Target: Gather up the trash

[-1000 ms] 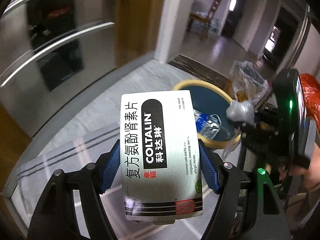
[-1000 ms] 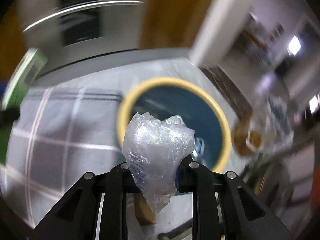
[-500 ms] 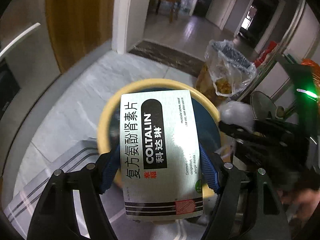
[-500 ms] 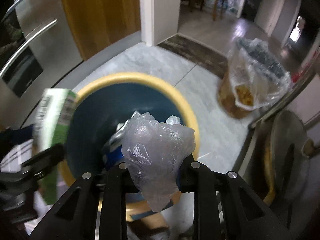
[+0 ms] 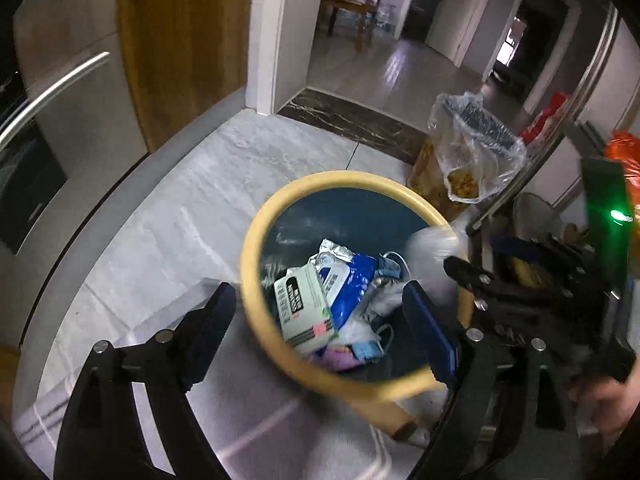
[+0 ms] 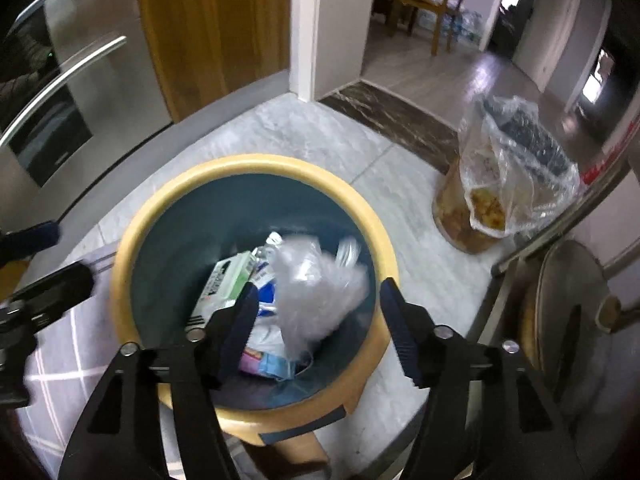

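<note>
Bin point(image 6: 256, 168): both tongs opening, plastic wad point(image 6: 316, 280) loose.

1. A home kitchen is shown — a stainless fridge point(image 6: 76, 92) is set beside a wooden door point(image 6: 216, 28).
2. A dining chair point(image 6: 452, 8) is seen through the doorway, across grey floor tiles point(image 6: 320, 140).

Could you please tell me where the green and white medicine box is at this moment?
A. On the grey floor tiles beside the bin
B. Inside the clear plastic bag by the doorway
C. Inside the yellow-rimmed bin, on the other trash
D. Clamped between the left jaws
C: the medicine box lies among wrappers inside the bin, and nothing is between the opening jaws of the left gripper.
</note>
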`<action>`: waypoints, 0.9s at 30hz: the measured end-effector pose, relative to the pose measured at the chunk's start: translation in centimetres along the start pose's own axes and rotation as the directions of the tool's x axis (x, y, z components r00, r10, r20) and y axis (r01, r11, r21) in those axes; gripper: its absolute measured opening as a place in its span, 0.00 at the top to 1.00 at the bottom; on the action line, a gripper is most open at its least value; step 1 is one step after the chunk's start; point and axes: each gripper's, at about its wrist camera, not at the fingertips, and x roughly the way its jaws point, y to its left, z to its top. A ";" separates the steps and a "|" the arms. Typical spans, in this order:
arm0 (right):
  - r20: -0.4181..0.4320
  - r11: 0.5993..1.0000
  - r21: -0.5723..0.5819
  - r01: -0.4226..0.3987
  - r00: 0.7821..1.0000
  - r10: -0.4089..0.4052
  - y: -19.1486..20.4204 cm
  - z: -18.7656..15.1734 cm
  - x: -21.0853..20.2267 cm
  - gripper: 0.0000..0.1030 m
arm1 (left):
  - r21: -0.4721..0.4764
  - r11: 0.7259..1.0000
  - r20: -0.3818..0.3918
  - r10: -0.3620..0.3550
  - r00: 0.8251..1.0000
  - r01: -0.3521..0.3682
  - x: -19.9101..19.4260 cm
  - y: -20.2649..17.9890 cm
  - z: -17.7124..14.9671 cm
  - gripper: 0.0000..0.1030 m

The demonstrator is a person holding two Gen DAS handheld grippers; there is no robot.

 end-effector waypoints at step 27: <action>0.110 0.998 0.060 -0.028 0.994 0.021 8.3 -13.7 -15.1 0.09 | -0.017 0.985 0.252 0.168 0.953 -0.169 -17.8 1.5 -15.8 0.05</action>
